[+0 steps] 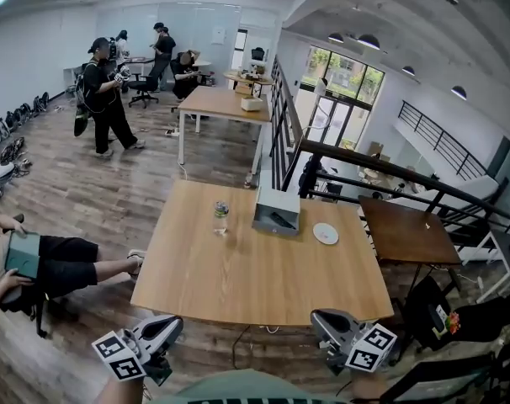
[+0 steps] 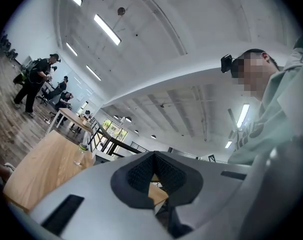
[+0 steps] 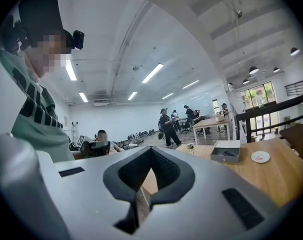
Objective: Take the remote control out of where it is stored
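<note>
A black remote control (image 1: 281,220) lies inside an open grey box (image 1: 265,202) at the far middle of the wooden table (image 1: 263,280). The right gripper view shows the same box (image 3: 219,150) with the remote (image 3: 228,154) in it. Both grippers hang below the table's near edge, far from the box. My left gripper (image 1: 171,326) is shut with nothing in it, and its jaws (image 2: 154,170) meet in the left gripper view. My right gripper (image 1: 320,317) is shut and empty too, its tips (image 3: 150,170) pointing across the table.
A glass (image 1: 220,217) stands left of the box and a small white plate (image 1: 326,234) lies to its right. A dark side table (image 1: 406,230) and black railings (image 1: 356,167) are at the right. People stand and sit at the back and left.
</note>
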The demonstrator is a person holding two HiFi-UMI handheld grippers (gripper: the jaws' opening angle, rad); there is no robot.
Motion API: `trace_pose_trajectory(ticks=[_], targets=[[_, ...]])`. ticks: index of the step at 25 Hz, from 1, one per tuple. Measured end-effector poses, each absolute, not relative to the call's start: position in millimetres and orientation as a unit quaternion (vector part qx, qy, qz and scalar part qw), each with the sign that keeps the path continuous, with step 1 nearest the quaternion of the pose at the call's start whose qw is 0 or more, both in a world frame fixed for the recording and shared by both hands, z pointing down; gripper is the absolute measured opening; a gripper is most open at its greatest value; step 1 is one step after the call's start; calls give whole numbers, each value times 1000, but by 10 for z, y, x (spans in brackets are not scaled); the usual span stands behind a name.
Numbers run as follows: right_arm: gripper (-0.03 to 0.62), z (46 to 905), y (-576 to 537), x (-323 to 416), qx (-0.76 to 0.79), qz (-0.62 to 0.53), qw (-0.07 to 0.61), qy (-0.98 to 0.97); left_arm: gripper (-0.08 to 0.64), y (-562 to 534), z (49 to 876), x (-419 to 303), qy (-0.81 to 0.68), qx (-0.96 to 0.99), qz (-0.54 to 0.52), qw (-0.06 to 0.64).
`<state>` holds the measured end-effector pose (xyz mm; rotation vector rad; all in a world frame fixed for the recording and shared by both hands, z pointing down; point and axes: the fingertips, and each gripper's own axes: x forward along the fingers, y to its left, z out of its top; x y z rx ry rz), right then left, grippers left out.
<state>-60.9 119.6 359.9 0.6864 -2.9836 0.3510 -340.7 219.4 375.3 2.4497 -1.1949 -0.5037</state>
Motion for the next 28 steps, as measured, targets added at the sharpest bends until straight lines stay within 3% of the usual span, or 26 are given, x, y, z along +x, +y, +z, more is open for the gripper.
trace_pose_trajectory(ticks=[7, 20, 28], targets=[[-5, 3856, 244, -344, 176, 121, 19, -977, -8, 1435, 3674, -2984, -461, 860, -157, 151], [-5, 3957, -1479, 580, 123, 133, 1, -983, -9, -43, 3467, -1733, -510, 833, -137, 162], [-5, 4120, -1922, 497, 127, 152, 4, -980, -8, -481, 3584, -1837, -516, 828, -126, 178]])
